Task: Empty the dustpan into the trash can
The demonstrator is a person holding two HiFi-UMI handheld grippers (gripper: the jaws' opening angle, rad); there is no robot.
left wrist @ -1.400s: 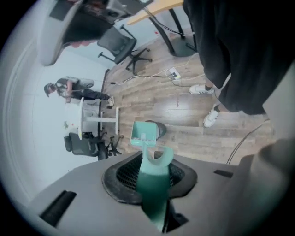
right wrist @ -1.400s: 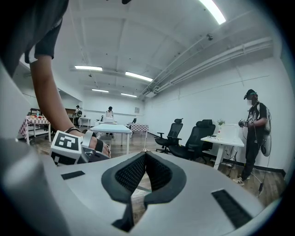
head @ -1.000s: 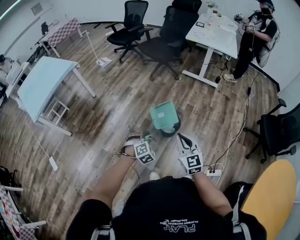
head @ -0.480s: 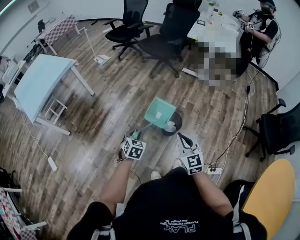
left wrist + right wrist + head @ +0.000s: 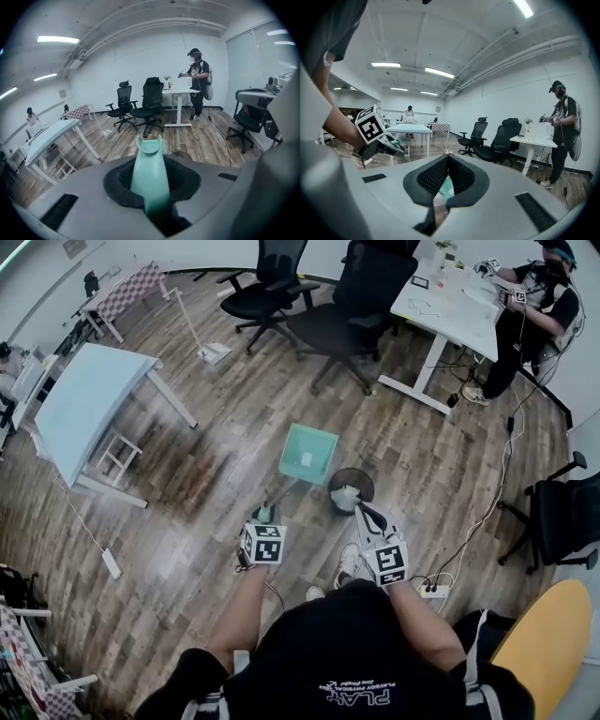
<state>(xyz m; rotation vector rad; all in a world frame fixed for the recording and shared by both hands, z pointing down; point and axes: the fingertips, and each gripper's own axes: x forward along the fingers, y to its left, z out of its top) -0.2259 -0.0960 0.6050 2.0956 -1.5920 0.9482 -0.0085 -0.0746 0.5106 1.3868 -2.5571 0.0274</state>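
The teal dustpan (image 5: 307, 454) hangs face up just up and left of the black trash can (image 5: 351, 489), with a small white scrap lying in it. A crumpled white wad sits inside the can. My left gripper (image 5: 265, 515) is shut on the dustpan's handle (image 5: 149, 173), which runs up between its jaws. The right gripper (image 5: 364, 512) hovers by the can's near rim. In the right gripper view its (image 5: 448, 157) pads meet at the tips with nothing held, and a bit of teal shows through the gap below them.
Black office chairs (image 5: 361, 296) and a white desk (image 5: 450, 306) with a person (image 5: 534, 306) beside it stand at the far side. A light blue table (image 5: 84, 409) is at left. A power strip with cables (image 5: 431, 592) lies by my right foot. Another chair (image 5: 562, 517) stands at right.
The dustpan has swung from over the trash can to its upper left and rolled back to face up. A white wad now lies in the can. The right gripper shifted toward the can.
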